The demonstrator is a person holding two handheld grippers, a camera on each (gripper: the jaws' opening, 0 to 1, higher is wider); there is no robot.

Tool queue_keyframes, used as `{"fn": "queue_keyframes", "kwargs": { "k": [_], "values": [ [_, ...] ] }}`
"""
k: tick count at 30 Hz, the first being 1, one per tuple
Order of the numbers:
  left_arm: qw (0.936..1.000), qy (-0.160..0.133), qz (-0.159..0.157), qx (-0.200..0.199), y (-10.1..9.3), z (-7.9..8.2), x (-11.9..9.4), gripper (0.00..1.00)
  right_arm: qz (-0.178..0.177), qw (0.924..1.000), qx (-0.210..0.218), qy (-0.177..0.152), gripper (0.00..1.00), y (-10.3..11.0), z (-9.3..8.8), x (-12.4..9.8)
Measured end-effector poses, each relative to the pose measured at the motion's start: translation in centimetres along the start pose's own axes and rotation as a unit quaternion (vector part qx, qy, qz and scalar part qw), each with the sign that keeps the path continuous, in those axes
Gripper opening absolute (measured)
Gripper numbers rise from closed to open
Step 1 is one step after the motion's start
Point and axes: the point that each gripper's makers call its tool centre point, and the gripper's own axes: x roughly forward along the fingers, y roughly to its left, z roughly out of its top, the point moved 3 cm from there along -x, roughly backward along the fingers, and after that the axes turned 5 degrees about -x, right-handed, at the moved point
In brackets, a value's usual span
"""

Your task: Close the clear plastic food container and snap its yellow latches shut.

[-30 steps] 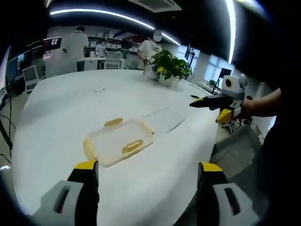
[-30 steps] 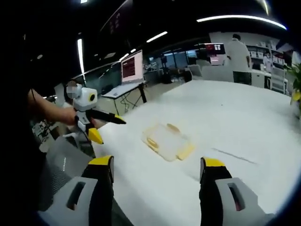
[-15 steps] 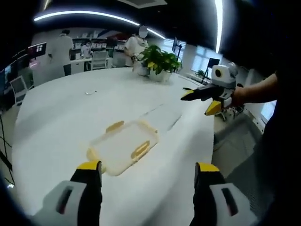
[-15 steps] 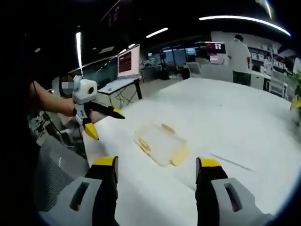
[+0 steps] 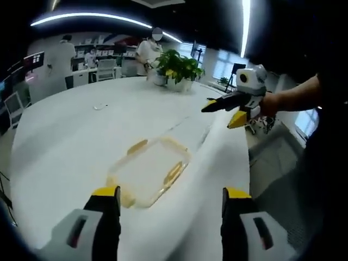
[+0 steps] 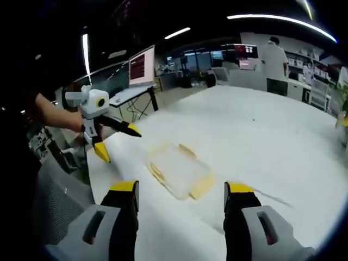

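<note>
Two tools have closed in on the container (image 5: 149,171) over the last second: in both views it now sits larger and nearer the jaws than before, so the approach is well under way, though nothing has been touched yet. In the left gripper view the left tool (image 5: 169,212) hangs over the white table (image 5: 65,141) with its jaws wide apart and empty; the container lies ahead, between the jaw lines and nearer the left jaw, its lid seemingly down and yellow latches (image 5: 173,173) showing at its edges. Whether any latch is snapped I cannot tell. To the right, the right tool (image 5: 220,113) hovers apart from it, jaws spread, holding nothing. In the right gripper view the same holds: the container (image 6: 176,171) rests just beyond the open right tool (image 6: 180,209).
</note>
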Motion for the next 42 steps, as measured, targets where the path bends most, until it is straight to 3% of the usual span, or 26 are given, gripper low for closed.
{"fn": "queue_keyframes", "kwargs": {
  "k": [3,6,14,21,26,34,38,42],
  "values": [
    [0.9999,0.010,0.000,0.007,0.8,-0.1,0.1,0.71,0.009,0.9999,-0.012,0.008,0.61,-0.3,0.2,0.6],
    [0.9996,0.022,-0.003,0.017,1.5,-0.1,0.1,0.64,0.011,0.9995,-0.024,0.017,0.61,-0.6,0.4,1.0],
    [0.9994,0.027,0.000,0.021,3.2,-0.1,0.4,0.66,0.022,0.9976,-0.055,0.035,0.58,-1.2,0.5,2.3],
    [0.9966,0.056,-0.010,0.060,4.3,-0.7,0.9,0.65,0.040,0.9942,-0.078,0.062,0.56,-1.5,0.0,3.5],
    [0.9944,0.066,-0.019,0.081,4.7,-0.6,1.4,0.64,0.056,0.9871,-0.118,0.092,0.55,-1.7,-0.3,4.3],
    [0.9877,0.095,-0.038,0.119,5.2,-1.0,2.0,0.62,0.072,0.9784,-0.149,0.125,0.53,-2.4,-0.7,5.6],
    [0.9858,0.101,-0.040,0.128,5.7,-1.2,2.1,0.60,0.086,0.9682,-0.183,0.148,0.52,-2.6,-1.5,6.1],
    [0.9840,0.109,-0.041,0.135,6.2,-1.1,2.2,0.59,0.089,0.9629,-0.197,0.162,0.53,-3.0,-1.9,6.8]
  ]
}}
